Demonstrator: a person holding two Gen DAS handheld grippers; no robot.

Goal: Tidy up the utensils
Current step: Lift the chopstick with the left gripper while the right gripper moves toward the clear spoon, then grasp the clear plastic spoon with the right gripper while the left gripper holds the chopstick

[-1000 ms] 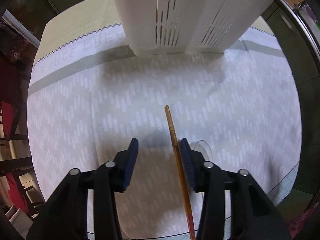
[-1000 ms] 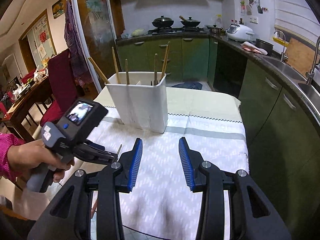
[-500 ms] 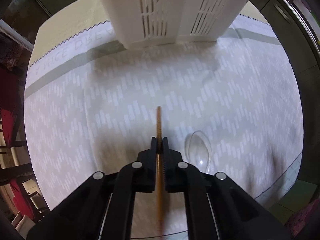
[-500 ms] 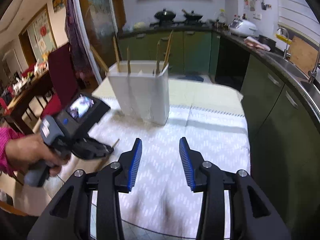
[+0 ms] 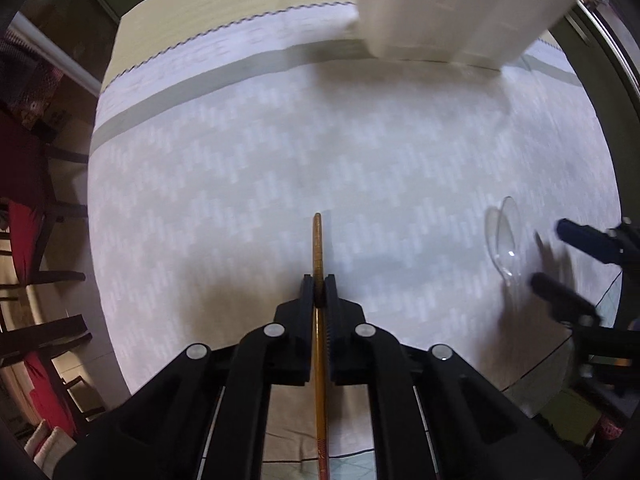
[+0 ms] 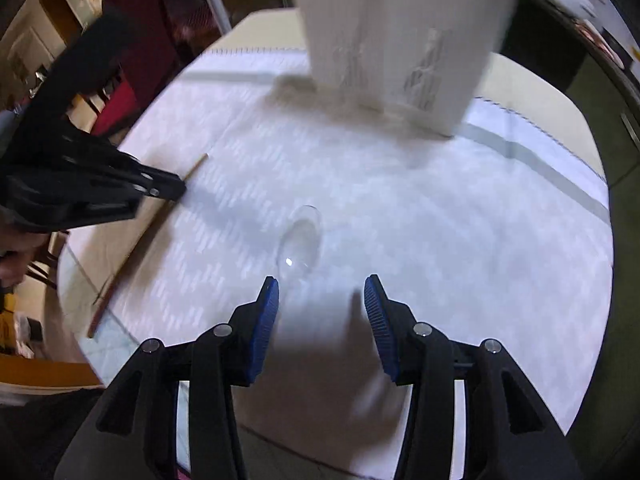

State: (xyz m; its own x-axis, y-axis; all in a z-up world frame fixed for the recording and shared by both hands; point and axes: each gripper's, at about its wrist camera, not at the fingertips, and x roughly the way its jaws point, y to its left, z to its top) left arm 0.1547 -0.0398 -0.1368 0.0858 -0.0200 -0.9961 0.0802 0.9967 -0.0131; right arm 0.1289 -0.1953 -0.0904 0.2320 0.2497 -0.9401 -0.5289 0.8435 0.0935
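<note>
My left gripper (image 5: 319, 280) is shut on a brown wooden chopstick (image 5: 318, 240) that points toward the far side of the table; it also shows in the right wrist view (image 6: 176, 190) with the chopstick (image 6: 132, 256) slanting low over the cloth. A clear plastic spoon (image 6: 300, 240) lies on the cloth just ahead of my open, empty right gripper (image 6: 322, 294); the spoon (image 5: 504, 236) and right gripper (image 5: 560, 256) show at the right of the left wrist view. A white slotted utensil holder (image 6: 400, 36) stands at the far side (image 5: 460, 8).
A white patterned cloth (image 5: 280, 140) covers the table, with its edge near both grippers. Red chairs (image 5: 20, 216) stand off the left side. A dark counter (image 6: 580, 20) runs along the right.
My right gripper has dropped down and tilted toward the cloth, close behind the clear spoon. My left gripper closed on the chopstick and has shifted left, away from the holder.
</note>
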